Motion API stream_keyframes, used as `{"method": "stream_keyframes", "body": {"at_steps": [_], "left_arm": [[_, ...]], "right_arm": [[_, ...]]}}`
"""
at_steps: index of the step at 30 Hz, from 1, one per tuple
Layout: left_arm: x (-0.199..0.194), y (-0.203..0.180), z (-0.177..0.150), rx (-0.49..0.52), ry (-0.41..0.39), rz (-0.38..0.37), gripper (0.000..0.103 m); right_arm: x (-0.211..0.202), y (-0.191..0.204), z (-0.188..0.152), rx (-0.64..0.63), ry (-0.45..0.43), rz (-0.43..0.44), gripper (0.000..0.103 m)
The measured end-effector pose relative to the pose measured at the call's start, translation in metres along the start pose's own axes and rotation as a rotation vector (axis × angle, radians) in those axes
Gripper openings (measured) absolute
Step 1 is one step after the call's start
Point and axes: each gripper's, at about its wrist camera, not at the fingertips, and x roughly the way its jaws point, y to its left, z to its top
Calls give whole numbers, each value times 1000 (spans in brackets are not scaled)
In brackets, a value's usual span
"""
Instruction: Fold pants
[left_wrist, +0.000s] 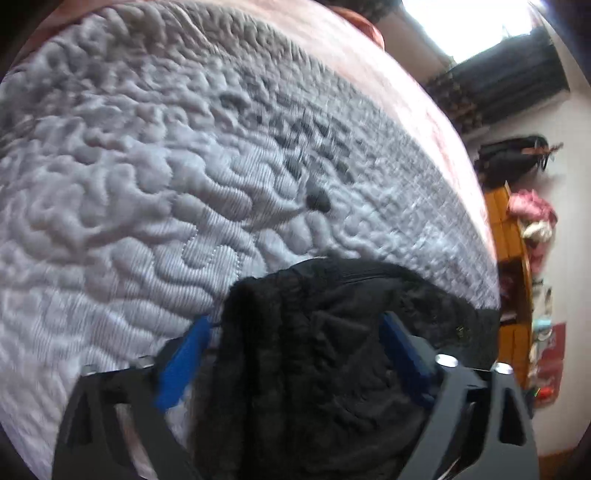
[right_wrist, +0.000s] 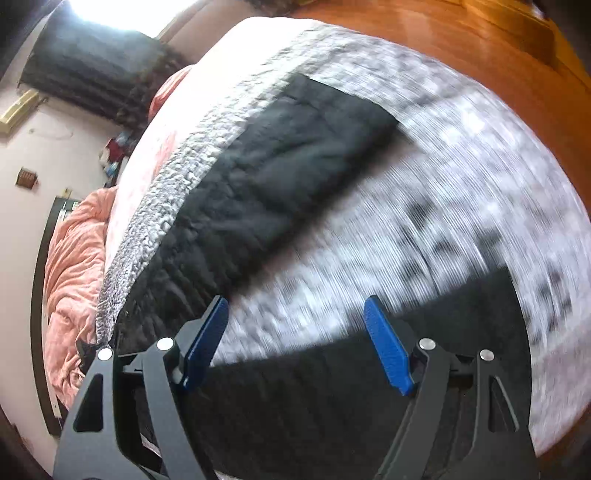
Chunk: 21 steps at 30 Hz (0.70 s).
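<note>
Black quilted pants (right_wrist: 280, 177) lie across the grey quilted bedspread (left_wrist: 155, 177). Left gripper (left_wrist: 295, 343) stands wide with a bunched black fold between its blue pads (left_wrist: 181, 365), unpinched. Right gripper (right_wrist: 295, 332) gapes, empty.

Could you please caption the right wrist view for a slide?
Open right gripper above black pants spread on a grey quilted bedspread.
</note>
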Motion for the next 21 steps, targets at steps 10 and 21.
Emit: {"method": "stream_keyframes", "body": {"at_steps": [10, 21], "left_arm": [[0, 5, -4, 50, -28, 33, 31], [0, 7, -6, -16, -70, 46, 25]], "right_arm": [[62, 29, 160, -132, 3, -58, 83], [149, 28, 242, -210, 59, -152, 83]]}}
